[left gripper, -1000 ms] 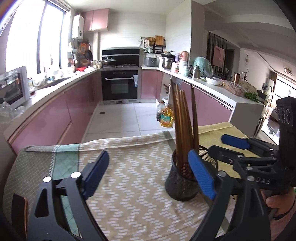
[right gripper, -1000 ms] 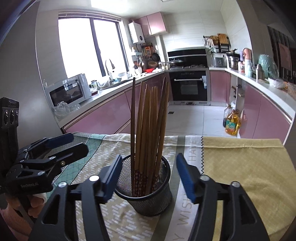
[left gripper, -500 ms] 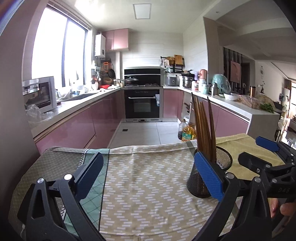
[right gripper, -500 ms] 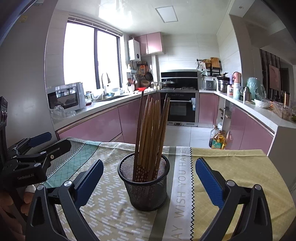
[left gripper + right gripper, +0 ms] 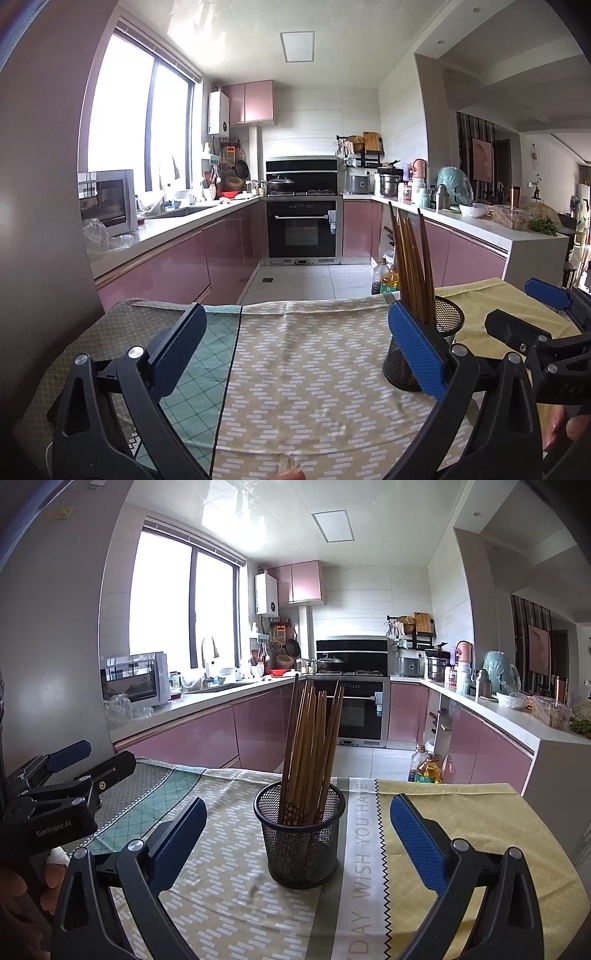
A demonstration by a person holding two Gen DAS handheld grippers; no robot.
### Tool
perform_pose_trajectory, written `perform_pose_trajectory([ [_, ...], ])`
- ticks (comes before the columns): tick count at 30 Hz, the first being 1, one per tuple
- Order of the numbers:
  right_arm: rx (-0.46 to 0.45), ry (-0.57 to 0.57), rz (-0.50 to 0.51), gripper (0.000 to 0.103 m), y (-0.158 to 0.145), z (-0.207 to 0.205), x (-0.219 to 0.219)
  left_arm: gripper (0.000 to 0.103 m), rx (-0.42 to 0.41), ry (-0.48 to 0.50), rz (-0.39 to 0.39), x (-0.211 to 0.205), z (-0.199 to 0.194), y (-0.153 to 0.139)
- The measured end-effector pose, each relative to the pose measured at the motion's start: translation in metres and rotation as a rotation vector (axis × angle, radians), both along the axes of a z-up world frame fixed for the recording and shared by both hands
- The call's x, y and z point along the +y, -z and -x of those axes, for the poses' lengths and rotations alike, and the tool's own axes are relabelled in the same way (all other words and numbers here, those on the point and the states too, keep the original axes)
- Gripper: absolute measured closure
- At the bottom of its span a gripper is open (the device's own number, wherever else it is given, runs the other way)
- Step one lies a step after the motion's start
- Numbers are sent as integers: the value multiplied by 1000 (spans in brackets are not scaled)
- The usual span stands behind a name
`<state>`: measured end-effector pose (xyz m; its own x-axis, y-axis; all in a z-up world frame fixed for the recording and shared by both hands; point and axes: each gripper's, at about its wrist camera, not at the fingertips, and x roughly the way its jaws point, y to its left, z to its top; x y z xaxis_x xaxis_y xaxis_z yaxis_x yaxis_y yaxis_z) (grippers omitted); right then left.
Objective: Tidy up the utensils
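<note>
A black mesh cup [image 5: 301, 840] stands upright on the tablecloth and holds several brown wooden chopsticks [image 5: 312, 753]. My right gripper [image 5: 297, 834] is open and empty, its blue pads well back from the cup on either side. My left gripper [image 5: 295, 349] is open and empty over the patterned cloth; the cup [image 5: 424, 350] with the chopsticks [image 5: 410, 269] shows behind its right pad. Each gripper appears at the edge of the other's view: the right one [image 5: 535, 314] and the left one [image 5: 74, 764].
The table wears a patchwork cloth [image 5: 461, 823] of yellow, zigzag and teal panels [image 5: 207, 369]. Beyond its far edge lie the kitchen floor, pink cabinets [image 5: 184, 746], an oven [image 5: 303, 232] and oil bottles [image 5: 424, 768] on the floor.
Both grippers have pulled back and up from the cup and levelled out. The right gripper's jaws now stand wider apart. The cup and chopsticks have stayed put.
</note>
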<state>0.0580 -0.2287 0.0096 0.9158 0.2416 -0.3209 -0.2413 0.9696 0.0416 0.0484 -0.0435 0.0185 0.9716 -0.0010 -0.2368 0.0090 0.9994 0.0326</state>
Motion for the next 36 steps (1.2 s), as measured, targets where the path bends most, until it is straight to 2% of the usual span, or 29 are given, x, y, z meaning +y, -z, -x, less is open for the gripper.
perform_pose_trajectory([
  [25, -36, 0, -11, 6, -4, 18, 7, 6, -61, 2, 11, 7, 27, -8],
  [36, -40, -1, -16, 6, -6, 20, 8, 6, -63, 0, 12, 8, 31, -8],
])
